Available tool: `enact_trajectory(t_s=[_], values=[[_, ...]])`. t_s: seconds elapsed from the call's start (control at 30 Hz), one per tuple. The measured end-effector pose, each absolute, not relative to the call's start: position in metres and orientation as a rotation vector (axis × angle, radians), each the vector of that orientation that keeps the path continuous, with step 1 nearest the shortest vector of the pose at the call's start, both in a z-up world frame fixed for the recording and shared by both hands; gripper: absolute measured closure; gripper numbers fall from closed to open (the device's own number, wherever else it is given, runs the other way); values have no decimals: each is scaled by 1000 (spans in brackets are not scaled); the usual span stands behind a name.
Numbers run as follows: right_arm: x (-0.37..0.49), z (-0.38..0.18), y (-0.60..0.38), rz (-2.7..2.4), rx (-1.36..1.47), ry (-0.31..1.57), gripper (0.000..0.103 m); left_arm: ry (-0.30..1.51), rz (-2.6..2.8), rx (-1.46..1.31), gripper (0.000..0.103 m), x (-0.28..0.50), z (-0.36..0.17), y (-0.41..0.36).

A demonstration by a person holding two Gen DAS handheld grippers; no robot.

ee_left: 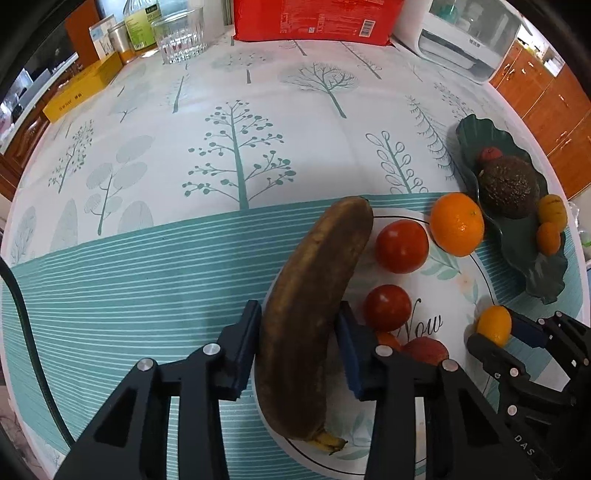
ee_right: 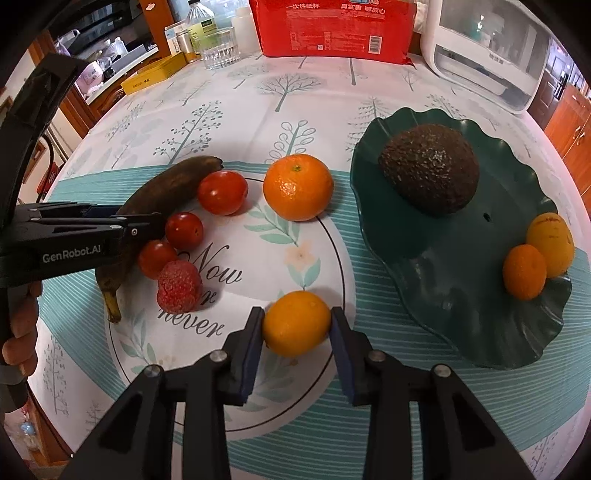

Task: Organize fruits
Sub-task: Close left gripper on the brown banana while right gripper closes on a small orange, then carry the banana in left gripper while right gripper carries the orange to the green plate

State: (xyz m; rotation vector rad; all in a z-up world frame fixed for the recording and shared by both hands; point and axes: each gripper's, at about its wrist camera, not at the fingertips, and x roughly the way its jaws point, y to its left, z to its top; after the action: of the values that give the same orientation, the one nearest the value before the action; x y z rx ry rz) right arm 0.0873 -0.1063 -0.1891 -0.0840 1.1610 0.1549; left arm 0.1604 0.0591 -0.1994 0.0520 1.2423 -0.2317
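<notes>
The brown banana (ee_left: 314,314) lies on the white plate's (ee_right: 258,240) left edge, pinched by my left hand-held gripper (ee_left: 299,332), labelled "GenRobot.AI". My right hand-held gripper (ee_right: 297,325) pinches a small orange fruit (ee_right: 296,323) near "Now", "never".

In the left wrist view, the left tool (ee_left: 299,354) covers the middle of the brown banana (ee_left: 314,295) at both sides, and its right finger (ee_left: 351,354) hides most of a red fruit (ee_left: 424,349), possibly the strawberry. The red package (ee_left: 314,18) is cut off by the top edge. In the right wrist view, the left tool (ee_right: 147,225) hides the banana's midsection.
</notes>
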Motion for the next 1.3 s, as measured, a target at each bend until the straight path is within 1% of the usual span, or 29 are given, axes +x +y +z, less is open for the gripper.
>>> enact_trajectory(t_s=[0.3, 0.63, 0.97, 1.3], values=[[86, -190, -104, 152, -102, 1150, 69, 1227, -206, 22, 70, 154, -200, 64], [79, -180, -105, 168, -95, 1126, 69, 1200, -170, 0, 70, 138, -189, 72], [68, -161, -111, 183, -84, 1085, 69, 1126, -190, 22, 70, 119, -145, 60], [52, -128, -138, 162, -51, 1008, 69, 1061, -294, 62, 70, 96, -101, 7]])
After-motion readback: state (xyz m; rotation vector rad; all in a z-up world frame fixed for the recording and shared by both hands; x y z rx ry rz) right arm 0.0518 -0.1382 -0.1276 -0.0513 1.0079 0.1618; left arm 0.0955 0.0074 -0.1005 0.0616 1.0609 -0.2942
